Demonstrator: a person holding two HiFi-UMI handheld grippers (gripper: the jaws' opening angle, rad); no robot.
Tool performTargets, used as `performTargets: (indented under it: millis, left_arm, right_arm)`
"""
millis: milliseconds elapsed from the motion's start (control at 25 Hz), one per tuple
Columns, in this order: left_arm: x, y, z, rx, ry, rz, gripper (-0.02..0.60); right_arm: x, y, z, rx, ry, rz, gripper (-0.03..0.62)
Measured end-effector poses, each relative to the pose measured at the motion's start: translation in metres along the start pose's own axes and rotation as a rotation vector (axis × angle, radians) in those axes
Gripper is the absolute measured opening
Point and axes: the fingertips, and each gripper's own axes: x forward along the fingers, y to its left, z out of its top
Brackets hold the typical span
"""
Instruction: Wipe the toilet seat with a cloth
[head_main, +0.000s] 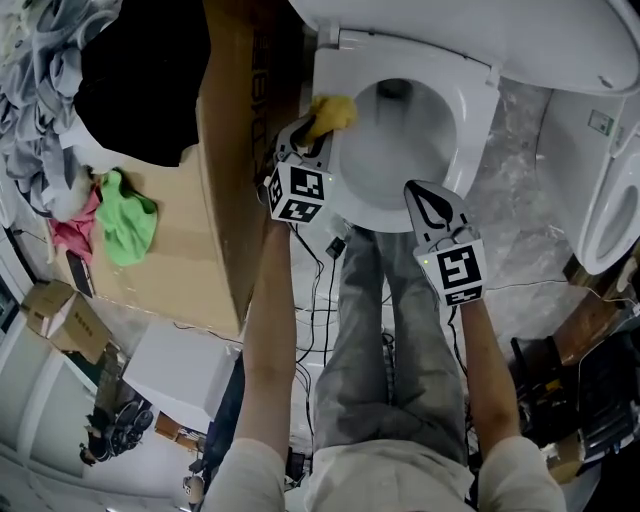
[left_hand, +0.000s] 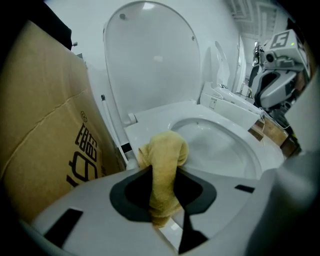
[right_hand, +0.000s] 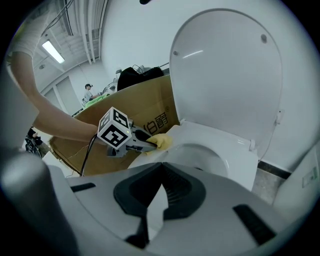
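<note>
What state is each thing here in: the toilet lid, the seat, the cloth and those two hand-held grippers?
white plastic toilet lid: raised, leaning back.
white toilet seat: down on the bowl.
yellow terry cloth: bunched, clamped, at the seat's left rear edge.
left hand-held gripper: shut on the cloth.
right hand-held gripper: shut, empty, near the seat's front.

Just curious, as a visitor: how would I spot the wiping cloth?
Find the white toilet with its lid up. At the seat's side nearest the cardboard box, the left gripper pinches a cloth. It is yellow; the rag lying on the box is green.
</note>
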Motion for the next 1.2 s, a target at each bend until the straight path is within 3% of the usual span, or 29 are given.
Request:
performTargets:
  millis: [600,1200]
  left_arm:
    - [-0.02,-0.023,-0.03,0.038,0.015,-0.026,0.12]
    - [-0.044,-0.061,-0.064,0.027,0.037,-0.043,0.12]
  right_arm:
    - [-0.022,0.047,-0.026,0.047,-0.02,-0.085,0.008]
    - [-0.046,0.078,-0.055,0.068,-0.013,-0.132,0.008]
